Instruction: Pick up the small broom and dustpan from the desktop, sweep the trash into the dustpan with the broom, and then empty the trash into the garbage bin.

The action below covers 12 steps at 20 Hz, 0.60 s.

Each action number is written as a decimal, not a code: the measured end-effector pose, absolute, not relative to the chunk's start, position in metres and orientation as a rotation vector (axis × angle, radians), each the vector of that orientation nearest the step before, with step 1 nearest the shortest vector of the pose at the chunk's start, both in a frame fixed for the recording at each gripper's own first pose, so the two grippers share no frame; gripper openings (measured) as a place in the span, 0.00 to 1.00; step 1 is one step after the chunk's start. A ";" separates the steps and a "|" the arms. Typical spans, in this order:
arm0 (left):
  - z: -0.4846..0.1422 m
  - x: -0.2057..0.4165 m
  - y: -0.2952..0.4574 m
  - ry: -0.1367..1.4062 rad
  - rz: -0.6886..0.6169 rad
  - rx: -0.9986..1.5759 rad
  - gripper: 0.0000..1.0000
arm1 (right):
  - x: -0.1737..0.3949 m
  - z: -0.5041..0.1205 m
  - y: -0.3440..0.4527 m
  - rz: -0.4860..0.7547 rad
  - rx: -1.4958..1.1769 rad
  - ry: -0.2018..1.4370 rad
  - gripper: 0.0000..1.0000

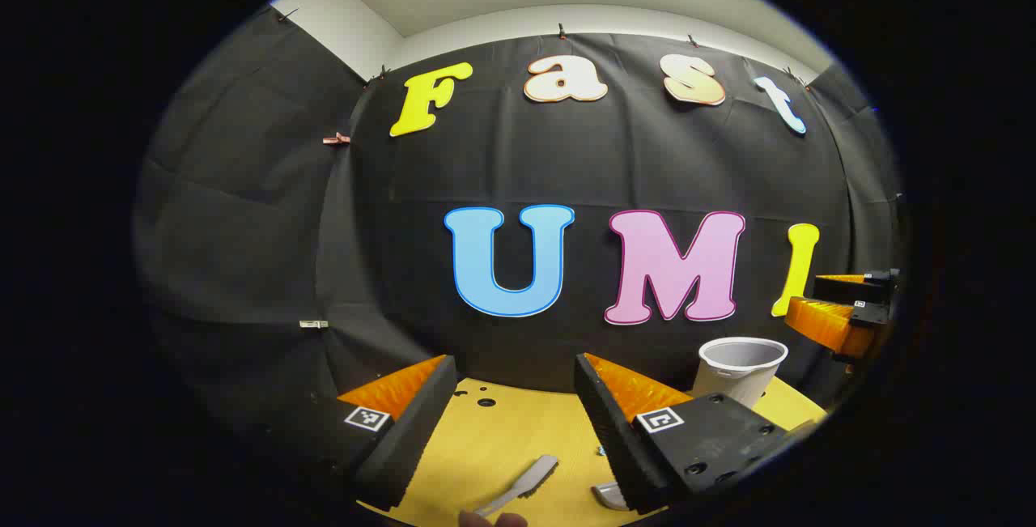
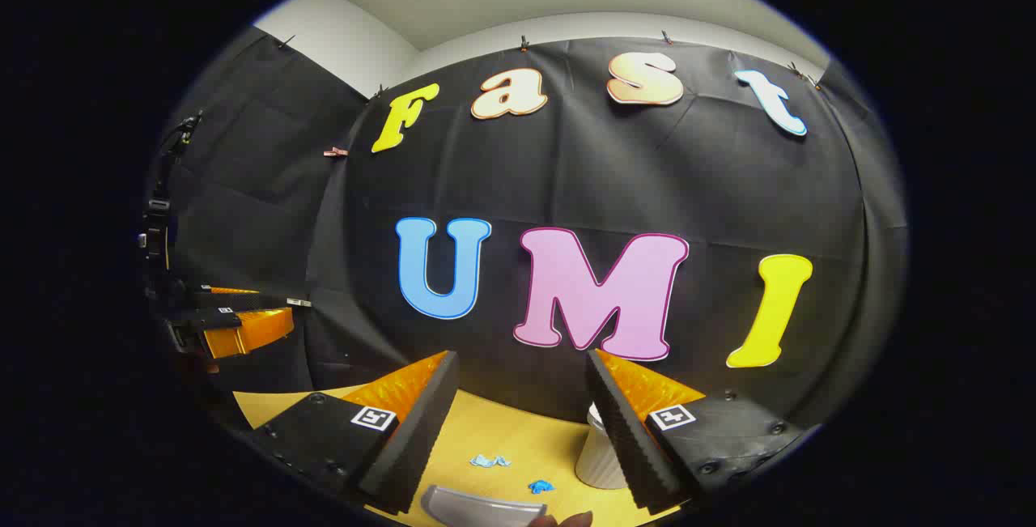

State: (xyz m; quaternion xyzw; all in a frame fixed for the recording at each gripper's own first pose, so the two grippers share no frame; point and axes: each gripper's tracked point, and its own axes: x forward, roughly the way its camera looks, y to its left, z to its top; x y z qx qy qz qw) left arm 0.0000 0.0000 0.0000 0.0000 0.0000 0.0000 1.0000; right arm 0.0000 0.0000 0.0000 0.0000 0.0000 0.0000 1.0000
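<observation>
Broom [image 1: 524,485], small and grey with its bristled end pointing away, lies flat on the yellow desktop [image 1: 486,446] just ahead of the left gripper [image 1: 510,405], whose fingers stand wide apart and hold nothing. Beside the broom, toward the bin, a grey curved edge of the dustpan [image 1: 609,497] peeks from behind that gripper's finger; in the right gripper view the dustpan [image 2: 483,505] lies directly below the right gripper [image 2: 522,410], likewise spread wide and empty. Two scraps of blue trash [image 2: 490,461] sit on the desktop just beyond the dustpan, and the white ribbed garbage bin [image 1: 740,369] stands farther back, near the booth wall. The step in hand looks like the first pickup, nothing yet grasped. To do it well, each gripper should probably drop straight down and close across a handle, the broom taken along its narrow handle end (the bristles would give under the pads), the dustpan held so its lip stays flat on the desktop facing the trash. Square coded markers sit on the gripper fingers [image 1: 409,438]; no brand or readable label can be made out on broom, dustpan or bin.
</observation>
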 end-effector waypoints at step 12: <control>-0.006 0.013 -0.006 0.013 -0.041 -0.002 0.95 | -0.003 -0.009 -0.003 -0.034 -0.027 0.009 0.97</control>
